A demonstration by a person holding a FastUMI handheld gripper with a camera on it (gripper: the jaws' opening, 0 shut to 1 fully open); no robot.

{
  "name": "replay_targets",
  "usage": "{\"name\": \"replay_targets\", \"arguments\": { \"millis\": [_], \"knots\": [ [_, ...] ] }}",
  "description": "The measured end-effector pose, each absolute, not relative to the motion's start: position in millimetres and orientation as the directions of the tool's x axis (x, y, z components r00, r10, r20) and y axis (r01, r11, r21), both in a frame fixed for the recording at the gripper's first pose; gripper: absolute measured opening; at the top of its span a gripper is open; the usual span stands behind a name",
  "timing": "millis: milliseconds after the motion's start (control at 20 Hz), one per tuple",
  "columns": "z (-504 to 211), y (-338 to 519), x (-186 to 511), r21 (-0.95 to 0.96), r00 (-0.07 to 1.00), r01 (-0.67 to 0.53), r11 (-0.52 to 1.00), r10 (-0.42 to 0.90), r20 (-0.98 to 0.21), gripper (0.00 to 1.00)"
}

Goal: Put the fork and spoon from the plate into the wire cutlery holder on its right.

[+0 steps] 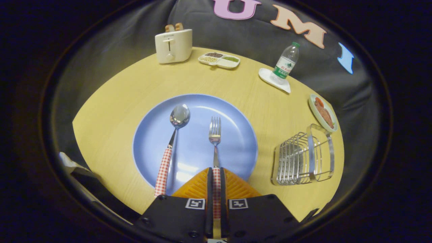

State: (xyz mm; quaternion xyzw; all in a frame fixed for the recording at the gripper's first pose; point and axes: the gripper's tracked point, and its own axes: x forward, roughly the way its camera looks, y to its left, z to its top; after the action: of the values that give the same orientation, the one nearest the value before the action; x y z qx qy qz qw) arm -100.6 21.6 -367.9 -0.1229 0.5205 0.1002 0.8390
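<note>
While the fingers [216, 179] are clamped on the checked handle of the fork [215, 135], its tines point ahead over the blue plate [236, 148]. Beside it, toward the surface's [118, 111] left edge, the spoon [173, 135] lies on the same plate, its checked handle overhanging the near rim. Beside the plate, near the surface's right edge, stands the wire cutlery holder [303, 158].
</note>
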Motion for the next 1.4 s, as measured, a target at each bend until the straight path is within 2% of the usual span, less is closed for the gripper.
{"name": "replay_targets", "arguments": {
  "millis": [550,1050,1400],
  "knots": [
    [-297.9,-11.5,-70.7,-0.082,0.446,-0.364,0.928,0.097,-0.89,0.12],
    [-258.9,-94.1,-71.2,-0.143,0.405,-0.393,0.908,0.032,-0.914,0.12],
    [-251.2,-139.4,-91.9,-0.16,0.316,-0.455,0.876,-0.009,-0.949,0.12]
  ]
}}
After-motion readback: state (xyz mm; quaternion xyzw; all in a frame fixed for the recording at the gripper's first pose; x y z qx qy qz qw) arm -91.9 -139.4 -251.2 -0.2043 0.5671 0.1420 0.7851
